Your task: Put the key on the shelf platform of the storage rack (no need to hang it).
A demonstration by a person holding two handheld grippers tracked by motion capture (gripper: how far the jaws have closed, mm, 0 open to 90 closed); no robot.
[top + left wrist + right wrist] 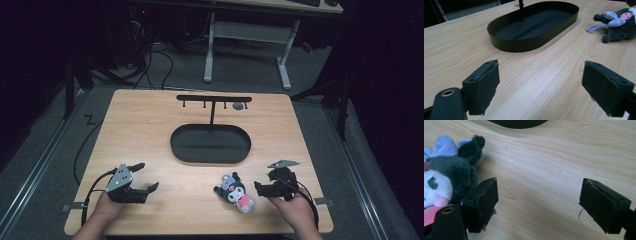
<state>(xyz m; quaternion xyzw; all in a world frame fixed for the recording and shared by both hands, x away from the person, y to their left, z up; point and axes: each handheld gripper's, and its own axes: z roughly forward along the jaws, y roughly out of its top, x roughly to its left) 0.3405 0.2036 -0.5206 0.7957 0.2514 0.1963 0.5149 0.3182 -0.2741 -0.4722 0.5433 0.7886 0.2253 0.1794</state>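
Wooden, pale-grained counter (150,130) carries a smooth black oval tray (210,144) and a fuzzy plush toy (236,192); left hand-held gripper (145,176) and right hand-held gripper (264,181) both released, jaws spread.

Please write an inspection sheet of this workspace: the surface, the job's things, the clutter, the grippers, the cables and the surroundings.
Surface: wooden table, bare around the items.
Job's things: black oval tray with a hook rack rising at its far side; plush toy lying near the front edge.
Clutter: nothing seen.
Grippers: left gripper open, empty; right gripper open, empty, beside the toy.
Cables: one trails from each gripper.
Surroundings: dark floor, white desk frame behind.
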